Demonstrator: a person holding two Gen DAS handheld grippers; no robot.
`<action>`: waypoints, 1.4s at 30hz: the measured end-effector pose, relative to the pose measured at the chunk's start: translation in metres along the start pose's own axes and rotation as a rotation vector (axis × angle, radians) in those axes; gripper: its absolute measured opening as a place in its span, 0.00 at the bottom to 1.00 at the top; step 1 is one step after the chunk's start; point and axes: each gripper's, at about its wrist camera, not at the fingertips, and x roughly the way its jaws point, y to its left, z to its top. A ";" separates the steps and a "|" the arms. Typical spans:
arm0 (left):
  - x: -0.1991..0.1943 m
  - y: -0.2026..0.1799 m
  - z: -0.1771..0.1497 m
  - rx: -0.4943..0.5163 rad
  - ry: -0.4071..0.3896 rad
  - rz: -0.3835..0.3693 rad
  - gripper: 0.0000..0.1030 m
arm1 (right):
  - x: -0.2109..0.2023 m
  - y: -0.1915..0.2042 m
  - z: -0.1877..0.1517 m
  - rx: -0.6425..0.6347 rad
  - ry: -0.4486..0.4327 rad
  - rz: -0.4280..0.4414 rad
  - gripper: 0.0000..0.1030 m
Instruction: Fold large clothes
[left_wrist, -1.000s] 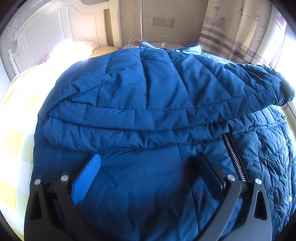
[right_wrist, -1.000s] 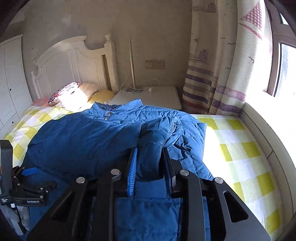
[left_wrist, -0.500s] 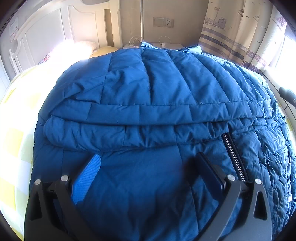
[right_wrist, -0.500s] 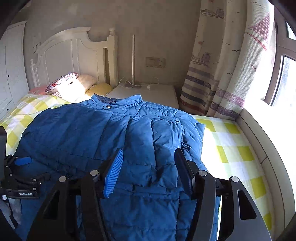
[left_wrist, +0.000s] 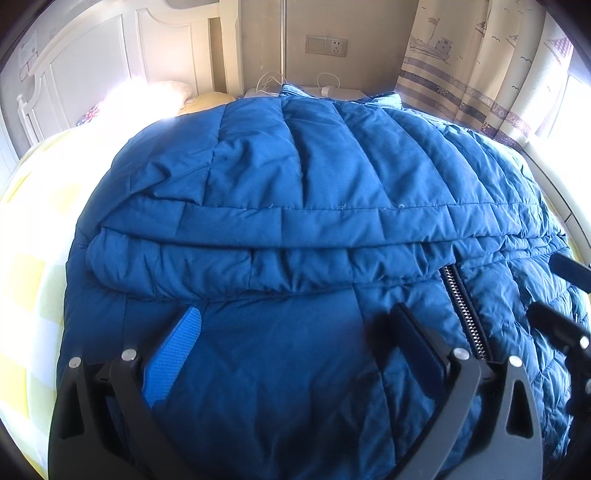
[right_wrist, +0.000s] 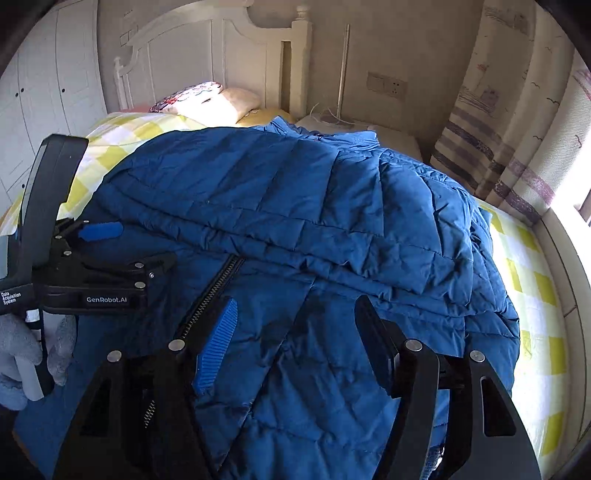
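A big blue quilted jacket (left_wrist: 295, 177) lies spread on the bed, front up, with both sleeves folded across its chest and the zipper (left_wrist: 463, 310) showing below them. My left gripper (left_wrist: 295, 328) stands open over the lower front panel, holding nothing. In the right wrist view the jacket (right_wrist: 295, 206) fills the middle. My right gripper (right_wrist: 295, 328) hovers over the hem area by the zipper (right_wrist: 216, 282). Its jaws are opening and nothing is pinched between them. The left gripper (right_wrist: 135, 245) shows at the left there, held by a gloved hand (right_wrist: 18, 354).
The bed has a yellow-checked sheet (right_wrist: 532, 280) showing to the right of the jacket. Pillows (right_wrist: 210, 99) and a white headboard (right_wrist: 221, 62) are at the far end. A nightstand (right_wrist: 373, 134) and a curtain (right_wrist: 517, 122) stand beyond, with a window ledge on the right.
My right gripper let go of the sleeve, opened its jaws and dropped toward the near lower part of the jacket. The sleeve now lies flat across the chest. The left gripper stayed put.
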 end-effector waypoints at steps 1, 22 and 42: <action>0.000 0.000 0.000 0.001 -0.001 0.000 0.98 | 0.014 0.007 -0.005 -0.019 0.042 -0.020 0.66; -0.063 0.081 -0.043 -0.193 -0.080 0.186 0.95 | -0.042 -0.086 -0.069 0.240 -0.048 -0.225 0.82; -0.098 0.040 -0.115 -0.043 -0.045 0.138 0.98 | -0.072 -0.043 -0.126 0.207 0.024 -0.116 0.88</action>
